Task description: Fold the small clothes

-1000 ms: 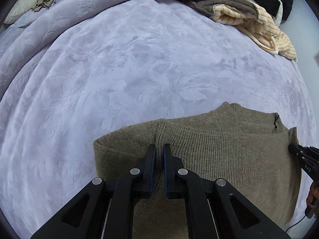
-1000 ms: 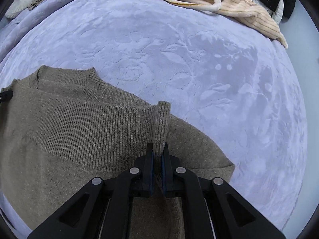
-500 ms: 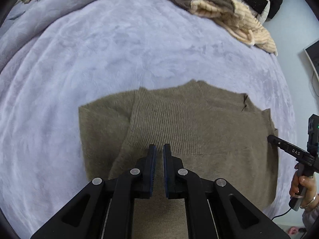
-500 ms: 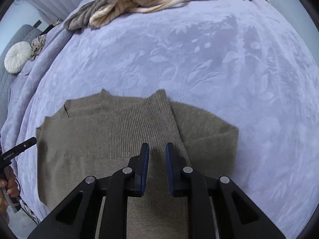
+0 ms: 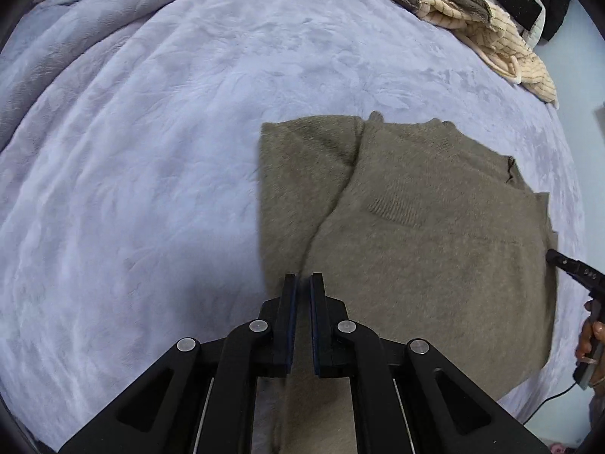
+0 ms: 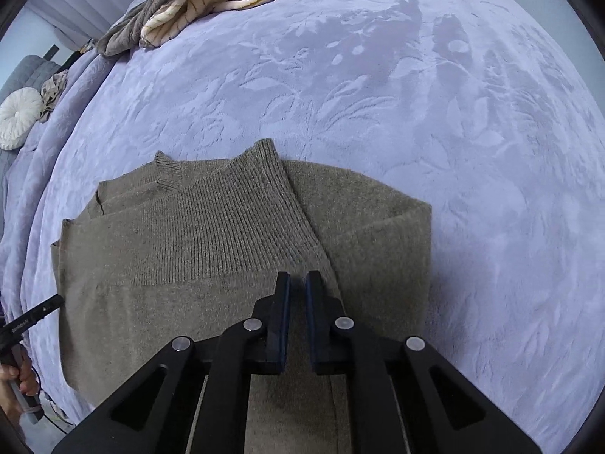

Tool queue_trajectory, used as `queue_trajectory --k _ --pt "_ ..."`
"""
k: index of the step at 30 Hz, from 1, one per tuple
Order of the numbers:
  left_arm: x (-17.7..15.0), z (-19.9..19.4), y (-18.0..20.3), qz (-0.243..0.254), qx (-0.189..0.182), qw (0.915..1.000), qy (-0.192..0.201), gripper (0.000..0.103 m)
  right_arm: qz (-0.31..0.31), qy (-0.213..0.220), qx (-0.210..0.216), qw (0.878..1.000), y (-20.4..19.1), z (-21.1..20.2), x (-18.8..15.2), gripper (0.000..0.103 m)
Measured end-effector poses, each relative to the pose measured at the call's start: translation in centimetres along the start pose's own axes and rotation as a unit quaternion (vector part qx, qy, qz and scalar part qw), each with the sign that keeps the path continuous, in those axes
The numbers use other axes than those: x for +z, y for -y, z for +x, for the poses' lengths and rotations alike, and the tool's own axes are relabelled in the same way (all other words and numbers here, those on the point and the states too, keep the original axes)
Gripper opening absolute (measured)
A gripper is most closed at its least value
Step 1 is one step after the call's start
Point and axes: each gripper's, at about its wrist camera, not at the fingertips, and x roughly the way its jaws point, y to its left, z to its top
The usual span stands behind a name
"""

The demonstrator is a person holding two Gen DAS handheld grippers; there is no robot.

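**Olive sweater lying folded on the lavender bed**

The sweater (image 6: 234, 249) is lying flat on the bedspread (image 6: 416, 94), collar pointing away, long axis crosswise, ribbed hem doubled over. Left gripper (image 5: 300, 283) is hovering pressed together, empty; right gripper (image 6: 298, 280), just closing, is nearly shut, empty.

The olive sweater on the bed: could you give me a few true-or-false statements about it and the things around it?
1. The olive sweater lies on a lavender bedspread. True.
2. The right tool is clamping a sleeve. False: nothing is between its fingers.
3. A cream striped garment lies heaped at the bed's far edge. True.
4. The sweater hangs from the left tool. False: it lies flat, with nothing in that tool.
5. A round white cushion is in view. True.
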Motion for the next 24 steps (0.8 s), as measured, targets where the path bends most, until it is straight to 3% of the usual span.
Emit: queue_trajectory --k 9,10,11,12,13,14,15,19,24 --pt "-5.9 -2.3 -2.6 -0.048 -0.015 0.9981 -0.034 0.007 0.059 -0.029 0.039 0.997 0.8 -2.5 -7.1 0.017" --pt "-6.3 -2.5 -2.8 -0.057 -0.018 0.9976 -0.035 0.007 0.067 -0.032 0.046 0.996 1.0 -2.7 -7.9 0.026" --pt "-6.9 -2.7 -2.9 -0.067 -0.023 0.9968 -0.036 0.007 0.078 -0.037 0.055 0.995 1.1 -3.0 -8.9 0.041" --pt "-7.4 -2.7 -3.0 -0.073 -0.027 0.9962 -0.038 0.013 0.086 -0.041 0.062 0.994 1.2 -3.2 -9.7 0.049" --pt "-7.7 -2.6 -3.0 -0.077 -0.029 0.9957 -0.042 0.029 0.094 -0.043 0.07 0.992 1.2 -3.3 -10.4 0.056" --pt "-8.2 -2.6 -3.1 -0.081 -0.028 0.9952 -0.046 0.077 0.102 -0.044 0.078 0.991 1.4 -3.6 -11.2 0.056" --pt "-8.5 -2.8 -3.0 -0.084 -0.024 0.9954 -0.039 0.094 0.113 -0.048 0.088 0.989 1.5 -3.7 -12.1 0.056" --pt "-9.2 -3.1 -2.6 -0.077 -0.021 0.9963 -0.032 0.094 0.159 -0.061 0.121 0.978 2.3 -3.7 -14.5 0.056" --pt "-9.7 -1.8 -3.3 -0.119 -0.079 0.9881 -0.057 0.094 0.241 -0.063 0.157 0.956 4.0 -2.7 -16.8 0.057"
